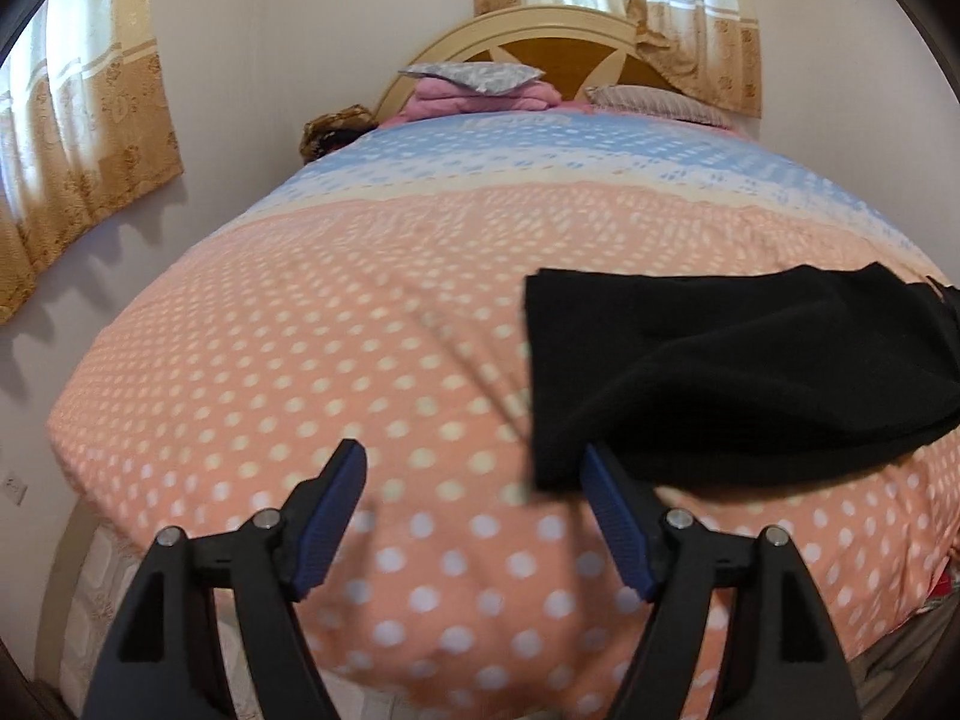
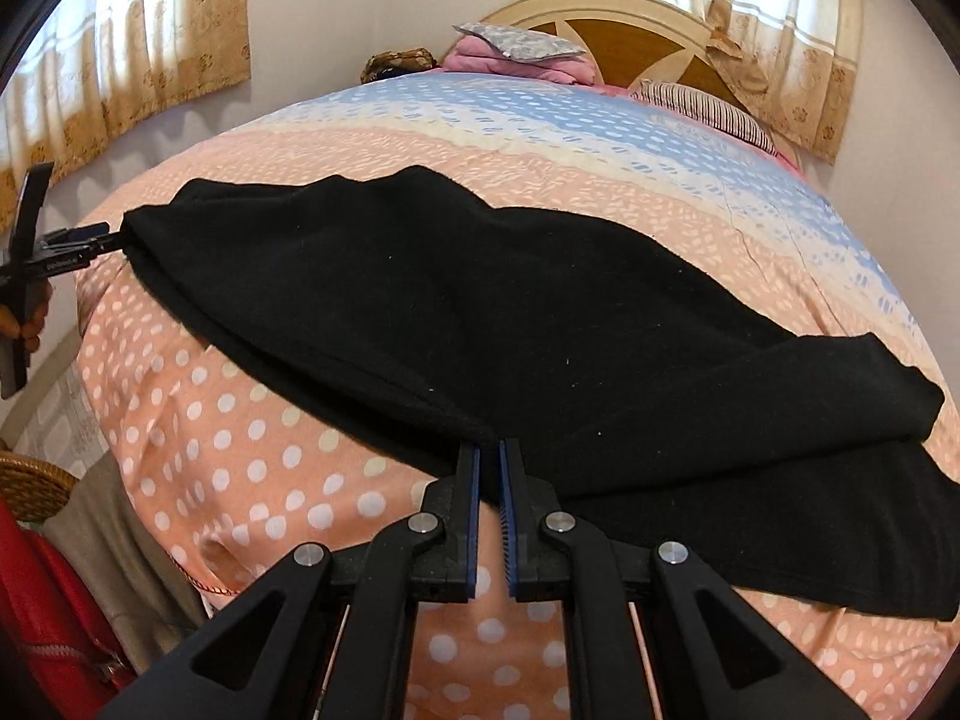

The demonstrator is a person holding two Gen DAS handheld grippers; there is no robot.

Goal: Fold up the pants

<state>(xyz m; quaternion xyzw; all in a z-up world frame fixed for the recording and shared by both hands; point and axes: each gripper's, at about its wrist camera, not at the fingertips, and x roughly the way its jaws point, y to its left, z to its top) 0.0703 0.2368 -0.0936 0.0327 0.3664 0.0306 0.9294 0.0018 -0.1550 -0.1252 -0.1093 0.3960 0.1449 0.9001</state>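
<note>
Closest to the lens, the left hand-held gripper (image 1: 474, 456) is sitting with its blue pads (image 1: 336, 516) spread wide, nothing pinched between them, just spotted bedspread (image 1: 240, 360) showing in the gap. Its right finger is sitting right at the near corner of the black pants (image 1: 720, 372), but I can't tell if it's actually touching the cloth. Moving right, the pants are lying on the bed, stretching off toward the right edge of the left wrist view. Over on the right wrist view, the same pants (image 2: 480, 312) are spreading across the middle of the peach and blue cover (image 2: 240, 450), folded over so one layer is lying on another at the right side. The right hand-held gripper (image 2: 489, 450) is pressed together on the near edge of the pants, pinching the fabric. Far left in that view the other gripper (image 2: 90, 243) is poking in at the pants' left end, with a hand (image 2: 27, 324) behind it. Further back, pillows (image 2: 516, 48) are piling up against the headboard (image 2: 630, 30), and curtains (image 2: 150, 48) are hanging on both sides.
</note>
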